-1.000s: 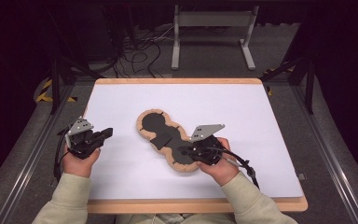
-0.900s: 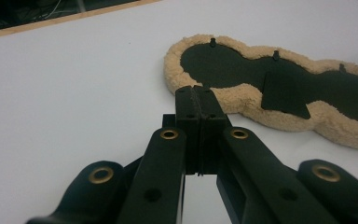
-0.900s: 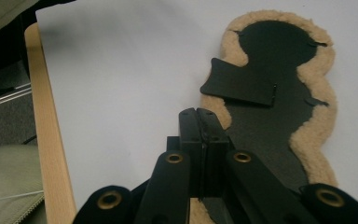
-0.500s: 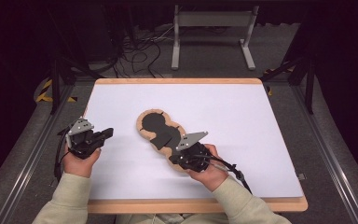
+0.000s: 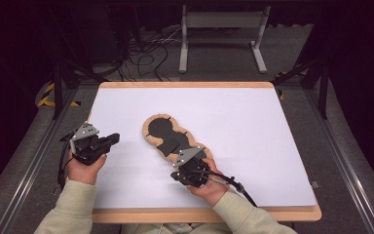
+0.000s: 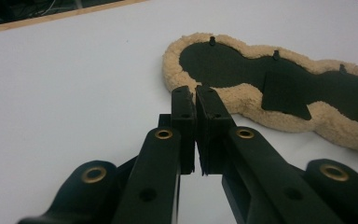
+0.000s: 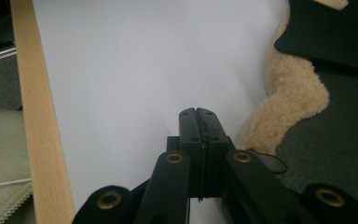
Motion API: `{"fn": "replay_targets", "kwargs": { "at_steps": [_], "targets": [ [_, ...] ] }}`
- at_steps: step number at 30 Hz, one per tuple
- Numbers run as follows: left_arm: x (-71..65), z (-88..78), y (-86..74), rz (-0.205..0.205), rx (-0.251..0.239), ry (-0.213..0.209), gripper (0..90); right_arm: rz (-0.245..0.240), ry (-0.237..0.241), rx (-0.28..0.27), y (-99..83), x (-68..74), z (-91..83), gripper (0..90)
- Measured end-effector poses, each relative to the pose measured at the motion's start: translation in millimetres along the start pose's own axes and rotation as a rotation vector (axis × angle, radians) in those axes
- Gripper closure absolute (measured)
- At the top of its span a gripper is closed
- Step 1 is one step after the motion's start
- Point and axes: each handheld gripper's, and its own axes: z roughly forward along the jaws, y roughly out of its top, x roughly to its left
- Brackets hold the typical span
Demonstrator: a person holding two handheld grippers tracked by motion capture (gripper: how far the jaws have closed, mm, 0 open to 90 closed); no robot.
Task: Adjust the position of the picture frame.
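A fleece-edged pad (image 5: 175,139) with a black inner face lies flat near the middle of the white counter (image 5: 253,126), its long axis running from its far rounded lobe toward the person's side.

The right claw (image 5: 184,158) is at the pad's near end, over or against the fleece rim there; from the high view I cannot tell whether it touches. In the right gripper view its two black jaws are pressed together with nothing between them, and the pad's curly tan edge (image 7: 289,93) lies just beside the tips, with the pad's black face past it. On the other side of the tips from the pad is bare white counter, then the counter's wooden border (image 7: 37,116).

The left claw (image 5: 113,139) is well apart from the pad, over bare counter off the pad's side, pointing toward it. In the left gripper view its jaws have just been opening and show a thin slit between the pads, with nothing in it. Beyond the left claw's tips lies the pad's rounded lobe (image 6: 205,56), with small black pegs along the far edge of the black face.
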Motion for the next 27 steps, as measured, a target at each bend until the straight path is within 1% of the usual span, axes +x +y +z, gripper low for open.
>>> {"fn": "replay_targets", "kwargs": {
  "at_steps": [2,5,6,7,8,11,15,16,18,20,23,25,27],
  "targets": [
    [0.1,0.6,0.1,0.001,0.001,0.0,85.9,0.004,-0.013,0.014,-1.1,-1.2,3.6,90.0],
    [1.2,1.7,1.3,-0.017,-0.009,-0.003,84.2,0.041,-0.052,0.032,-4.0,-5.8,6.6,90.0],
    [1.3,2.1,1.8,-0.018,-0.009,-0.004,84.2,0.067,-0.033,0.024,-5.5,-8.9,6.2,90.0],
    [1.3,2.1,1.8,-0.018,-0.009,-0.004,84.2,0.067,-0.033,0.024,-5.5,-8.9,6.2,90.0],
    [1.2,3.2,2.6,-0.021,-0.009,-0.006,84.2,0.079,-0.036,0.026,-6.3,-10.9,4.9,90.0],
    [1.6,4.3,4.8,-0.017,-0.008,-0.002,84.2,0.08,-0.051,0.03,-7.8,-11.4,3.6,90.0],
    [1.0,5.6,6.8,-0.026,-0.016,0.003,82.5,0.085,-0.06,0.03,-10.6,-13.4,1.3,90.0],
    [0.7,7.6,7.8,-0.027,-0.016,0.007,82.4,0.099,-0.065,0.029,-12.7,-15.8,-0.5,90.0],
    [0.1,8.6,8.3,-0.028,-0.015,0.008,82.3,0.108,-0.076,0.035,-14.7,-18.6,-3.1,90.0],
    [-0.1,9.9,9.2,-0.02,-0.008,0.009,82.3,0.115,-0.081,0.034,-15.9,-20.3,-4.2,90.0],
    [-0.4,10.9,10.0,-0.021,-0.01,0.014,81.7,0.133,-0.102,0.036,-20.0,-25.1,-8.3,90.0],
    [1.1,11.7,10.3,-0.031,-0.008,0.017,79.8,0.142,-0.114,0.035,-23.5,-29.5,-11.5,90.0],
    [2.0,13.3,10.4,-0.038,-0.006,0.021,79.2,0.167,-0.129,0.035,-27.7,-35.5,-15.6,90.0]
  ]
}}
